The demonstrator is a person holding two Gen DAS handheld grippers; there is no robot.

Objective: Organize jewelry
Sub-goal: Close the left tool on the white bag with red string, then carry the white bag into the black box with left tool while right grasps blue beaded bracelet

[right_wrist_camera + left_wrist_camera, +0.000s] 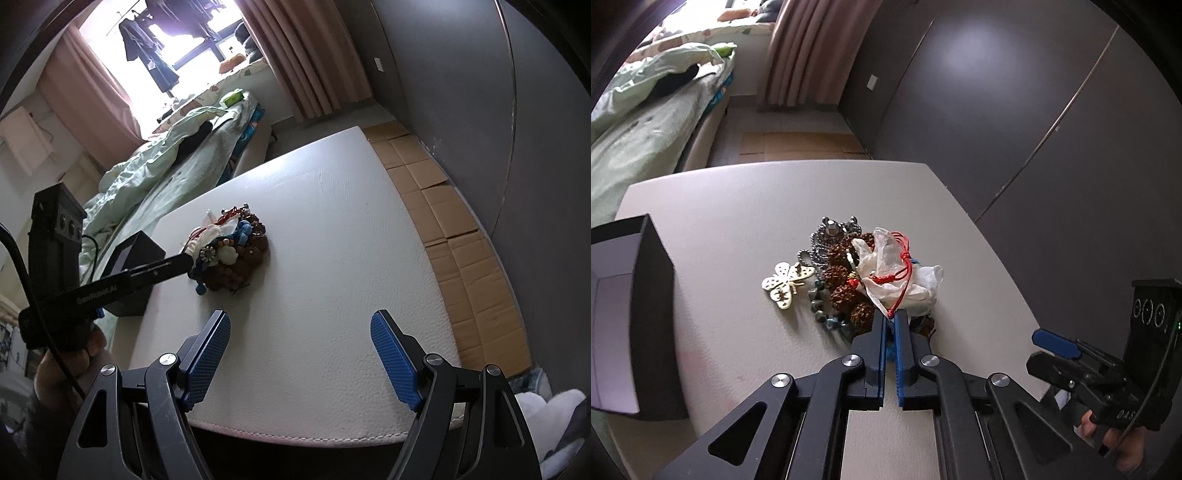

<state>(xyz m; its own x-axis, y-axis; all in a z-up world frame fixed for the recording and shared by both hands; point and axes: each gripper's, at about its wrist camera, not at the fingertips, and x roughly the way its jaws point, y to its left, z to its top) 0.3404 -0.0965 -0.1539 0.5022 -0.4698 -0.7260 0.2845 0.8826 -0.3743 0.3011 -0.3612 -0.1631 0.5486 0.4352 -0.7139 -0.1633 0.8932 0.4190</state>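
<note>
A heap of jewelry lies mid-table: a gold butterfly pendant, a silver ball chain, brown seed beads, blue-green stones and a clear plastic bag with a red cord draped over it. My left gripper is at the heap's near edge, shut, with the red cord's loop pinched at its tips. In the right wrist view the left gripper reaches the heap from the left. My right gripper stands open and empty over the table's near part.
An open black box with a white inside stands at the table's left edge, also seen as the black box. The white table ends near me in a stitched rim. A bed lies beyond, and flattened cardboard covers the floor right.
</note>
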